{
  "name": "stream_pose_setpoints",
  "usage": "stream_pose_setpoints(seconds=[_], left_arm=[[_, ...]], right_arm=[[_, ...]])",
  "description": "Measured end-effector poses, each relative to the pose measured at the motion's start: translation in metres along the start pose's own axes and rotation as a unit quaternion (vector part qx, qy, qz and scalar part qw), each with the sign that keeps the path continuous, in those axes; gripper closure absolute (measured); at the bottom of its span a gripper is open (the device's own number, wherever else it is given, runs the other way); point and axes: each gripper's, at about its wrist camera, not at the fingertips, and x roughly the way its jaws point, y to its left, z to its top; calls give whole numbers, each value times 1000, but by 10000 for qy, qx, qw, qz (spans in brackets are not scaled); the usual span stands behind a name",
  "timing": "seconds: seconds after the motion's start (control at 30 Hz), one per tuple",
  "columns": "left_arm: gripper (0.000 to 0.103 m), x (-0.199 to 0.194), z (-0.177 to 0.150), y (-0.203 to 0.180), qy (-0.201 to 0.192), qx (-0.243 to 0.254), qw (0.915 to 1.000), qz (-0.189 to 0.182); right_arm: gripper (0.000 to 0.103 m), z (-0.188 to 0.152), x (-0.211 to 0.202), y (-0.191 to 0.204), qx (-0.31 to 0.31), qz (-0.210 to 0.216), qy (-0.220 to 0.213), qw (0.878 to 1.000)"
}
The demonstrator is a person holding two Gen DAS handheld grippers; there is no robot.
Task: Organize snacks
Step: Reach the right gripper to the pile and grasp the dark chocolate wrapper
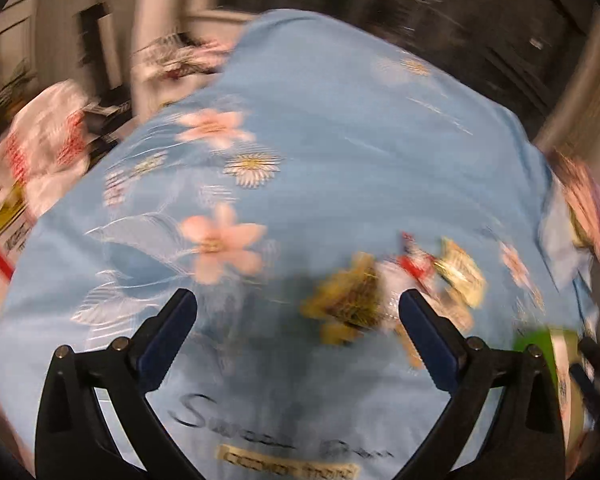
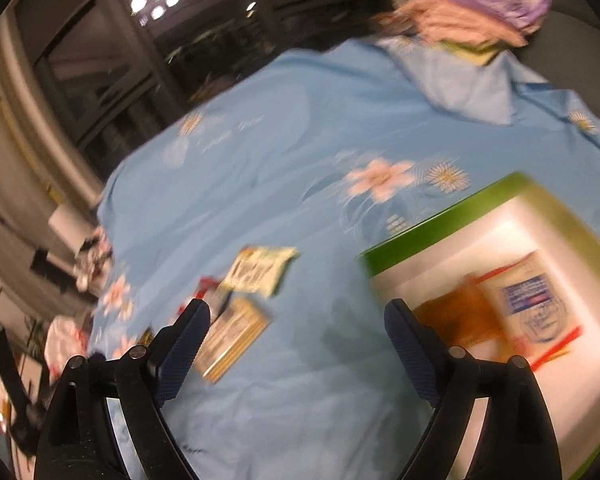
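Note:
Several snack packets lie blurred on a blue flowered cloth (image 1: 340,120). In the left wrist view a gold packet (image 1: 352,300) and a pale green one (image 1: 460,272) lie just ahead of my left gripper (image 1: 298,304), which is open and holds nothing. In the right wrist view a pale green packet (image 2: 260,268) and a gold packet (image 2: 236,332) lie ahead and left of my right gripper (image 2: 296,312), also open and holding nothing. To its right stands a green-rimmed white box (image 2: 440,220) with an orange packet (image 2: 452,320) and a white, blue-printed packet (image 2: 536,300) inside.
A pile of folded fabric (image 2: 480,20) sits at the far end of the cloth. Bags and clutter (image 1: 44,148) lie beyond the cloth's left edge. The green box's corner (image 1: 540,344) shows at the right of the left wrist view. Dark glass panels (image 2: 120,60) stand behind.

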Motion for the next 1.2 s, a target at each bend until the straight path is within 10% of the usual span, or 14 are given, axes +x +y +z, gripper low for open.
stream_pose_setpoints(seconds=[0.33, 0.6, 0.73, 1.2], left_arm=[[3, 37, 9, 23, 872, -576, 9936, -440], [6, 47, 6, 5, 1060, -352, 9917, -631], [16, 63, 0, -3, 1349, -208, 9891, -545], [65, 78, -9, -18, 1884, 156, 9731, -1315]], right_arm=[[14, 10, 57, 98, -669, 1293, 1027, 9840], [27, 4, 126, 165, -1208, 1524, 1829, 9637], [49, -10, 162, 169, -1251, 1473, 2323, 9533], [51, -42, 197, 149, -927, 1724, 3139, 9291]])
